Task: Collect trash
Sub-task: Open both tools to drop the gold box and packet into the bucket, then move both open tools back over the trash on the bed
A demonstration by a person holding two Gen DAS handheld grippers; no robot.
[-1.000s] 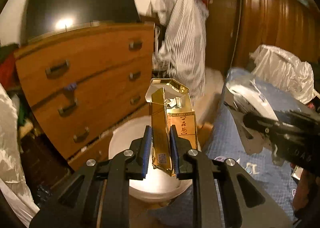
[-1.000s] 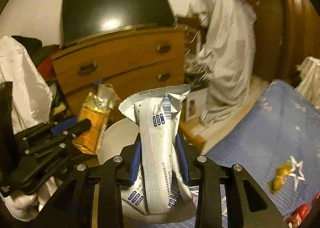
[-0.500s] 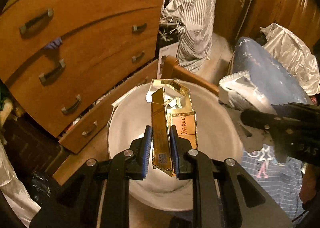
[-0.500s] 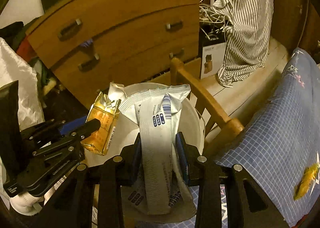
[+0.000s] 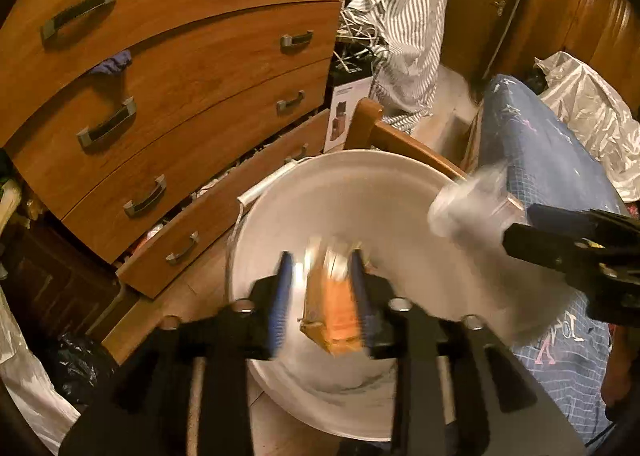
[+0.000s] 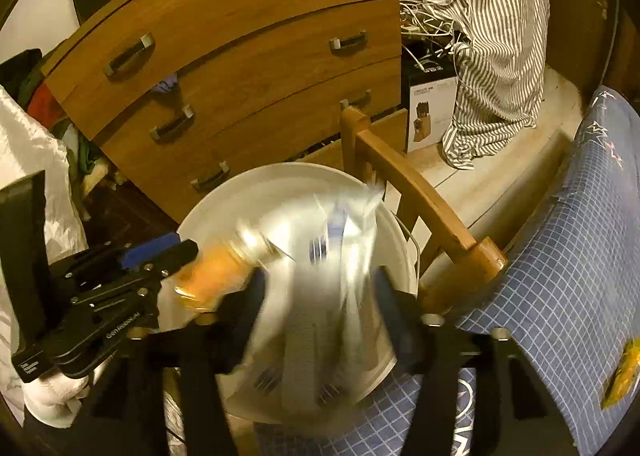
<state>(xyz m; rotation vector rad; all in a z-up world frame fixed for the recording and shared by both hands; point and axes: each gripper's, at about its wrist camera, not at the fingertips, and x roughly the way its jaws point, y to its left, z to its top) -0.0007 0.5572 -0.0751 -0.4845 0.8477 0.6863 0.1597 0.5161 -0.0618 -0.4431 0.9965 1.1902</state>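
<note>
A white bucket (image 5: 280,192) stands on the floor by the dresser; it also shows in the right wrist view (image 6: 224,200). My left gripper (image 5: 320,292) is over it with its jaws spread, and the gold cigarette pack (image 5: 332,308) is blurred between them, loose and dropping. My right gripper (image 6: 320,296) also has its jaws apart, with the white snack wrapper (image 6: 320,296) blurred between them over the bucket. In the left wrist view the wrapper (image 5: 472,208) shows at the right gripper's tip. In the right wrist view the gold pack (image 6: 216,276) is at the left gripper's tip.
A wooden dresser (image 5: 180,76) with a bottom drawer ajar stands behind the bucket. A wooden chair back (image 6: 412,196) is right of the bucket. A blue checked cloth (image 6: 560,276) with a yellow scrap (image 6: 620,376) lies right. A striped shirt (image 6: 492,36) hangs behind.
Both grippers have opened over the bucket. The gold pack and the white wrapper have come loose and blur as they fall. The views have tipped a little further down.
</note>
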